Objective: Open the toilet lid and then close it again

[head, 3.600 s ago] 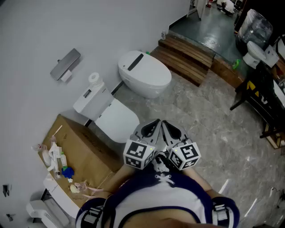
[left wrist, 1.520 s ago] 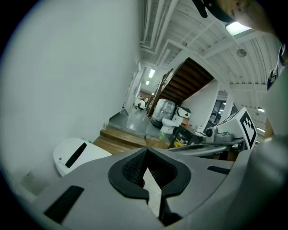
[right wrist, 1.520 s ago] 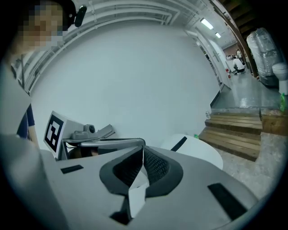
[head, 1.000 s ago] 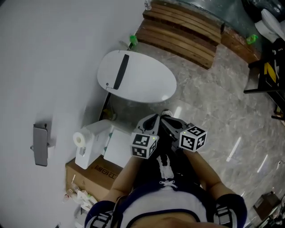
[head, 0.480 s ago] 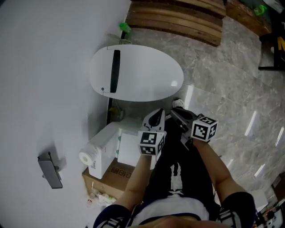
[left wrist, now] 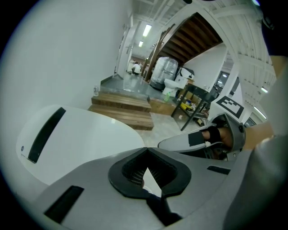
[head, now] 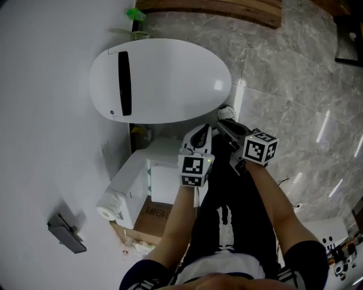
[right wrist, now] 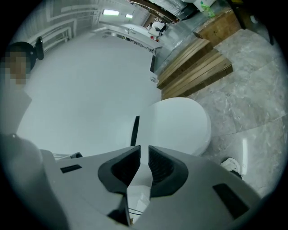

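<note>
The white toilet with its lid [head: 164,79] down fills the top of the head view; a black strip [head: 123,75] runs across the lid's rear. Both grippers hang just off the lid's near rim, touching nothing. My left gripper [head: 198,135] is shut and empty. My right gripper [head: 223,126] sits beside it, also shut and empty. In the left gripper view the lid [left wrist: 85,134] lies beyond the closed jaws of the left gripper [left wrist: 146,153]. The right gripper view has the lid [right wrist: 180,126] ahead of the right gripper [right wrist: 144,150].
Wooden steps [head: 227,8] and a green bottle [head: 136,13] lie past the toilet. A white box with a paper roll [head: 130,181] and a cardboard box [head: 156,218] stand against the wall beside me. My shoe [head: 227,113] rests on the marble floor [head: 295,85].
Both grippers have sunk toward the toilet's near rim, side by side. The toilet has grown larger and shifted left in the head view. The jaws stay closed.
</note>
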Tool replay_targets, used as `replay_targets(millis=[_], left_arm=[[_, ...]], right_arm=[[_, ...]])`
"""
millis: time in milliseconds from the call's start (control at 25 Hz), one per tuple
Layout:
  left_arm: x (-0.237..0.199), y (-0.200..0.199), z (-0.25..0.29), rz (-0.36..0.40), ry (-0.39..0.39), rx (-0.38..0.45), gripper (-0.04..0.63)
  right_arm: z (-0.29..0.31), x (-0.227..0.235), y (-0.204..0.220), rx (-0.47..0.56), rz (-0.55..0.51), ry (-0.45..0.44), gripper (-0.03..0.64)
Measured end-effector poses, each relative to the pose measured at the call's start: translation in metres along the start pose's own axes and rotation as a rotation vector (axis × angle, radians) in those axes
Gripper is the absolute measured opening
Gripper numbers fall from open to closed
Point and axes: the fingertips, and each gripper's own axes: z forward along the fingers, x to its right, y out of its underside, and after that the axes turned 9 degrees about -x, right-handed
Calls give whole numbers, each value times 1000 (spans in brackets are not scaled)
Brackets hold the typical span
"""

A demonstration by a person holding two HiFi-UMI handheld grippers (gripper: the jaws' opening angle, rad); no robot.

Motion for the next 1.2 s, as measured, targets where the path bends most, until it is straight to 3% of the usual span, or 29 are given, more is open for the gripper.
replay_targets(millis=[800,1200], left_arm=[[-1,69,97,-14,41,-159,6],[-1,88,108,-54,48,-190,6]], right_arm=[[63,168,12,-14,187,83,150],[81,200,0,9,263,-63,192]])
